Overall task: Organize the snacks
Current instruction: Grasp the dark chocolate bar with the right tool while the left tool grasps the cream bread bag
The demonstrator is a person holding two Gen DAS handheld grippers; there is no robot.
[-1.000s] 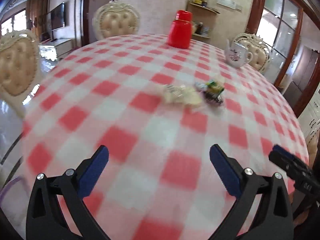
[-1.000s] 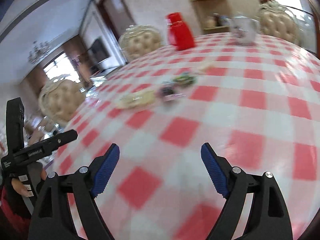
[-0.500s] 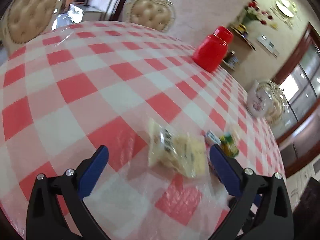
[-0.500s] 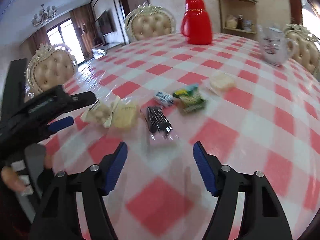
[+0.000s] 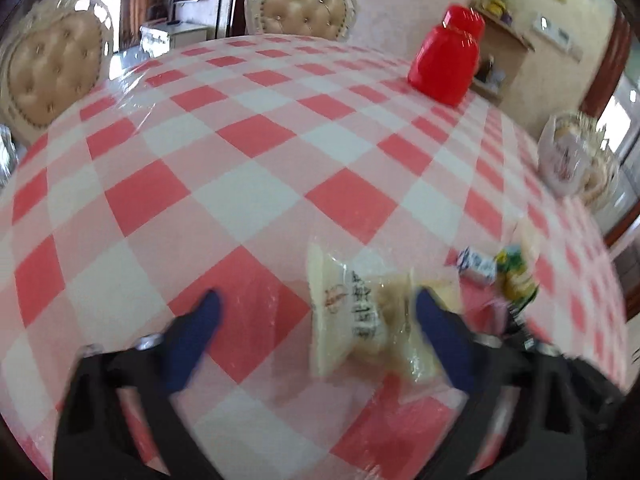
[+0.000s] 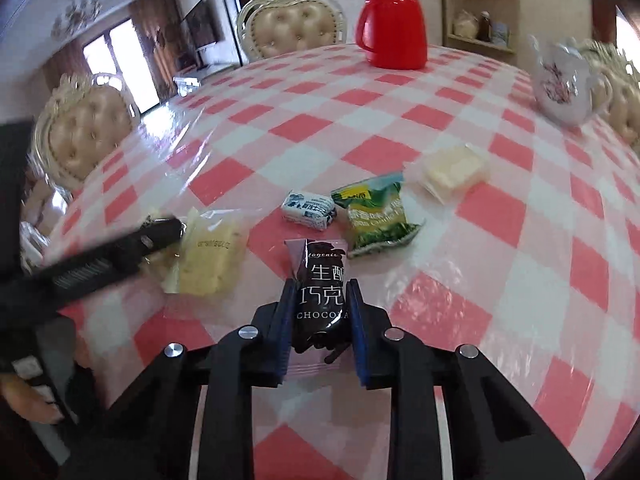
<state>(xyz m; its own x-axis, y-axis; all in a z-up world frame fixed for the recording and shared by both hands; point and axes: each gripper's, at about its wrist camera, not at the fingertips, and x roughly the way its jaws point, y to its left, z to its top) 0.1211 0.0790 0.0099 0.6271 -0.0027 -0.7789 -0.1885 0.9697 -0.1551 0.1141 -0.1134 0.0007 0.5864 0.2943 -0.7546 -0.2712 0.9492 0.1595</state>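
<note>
right gripper (image 6: 318, 312) clamps glossy dark chocolate packet (image 6: 320, 280) at worktop (image 6: 500, 260) 6 o'clock | left gripper (image 5: 316, 316) wide apart, straddling crinkly clear cracker packet (image 5: 360, 320) | bare checked oilcloth toward 12 o'clock

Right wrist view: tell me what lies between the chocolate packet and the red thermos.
In the right wrist view, only the small white-and-blue candy lies roughly between the chocolate packet and the red thermos; beyond it is bare checkered tablecloth.

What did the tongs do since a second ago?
The right tongs moved in and closed on the chocolate packet. The left tongs, open, came down around the pale cracker packet. The green packet, red jug and teapot stayed put.
</note>
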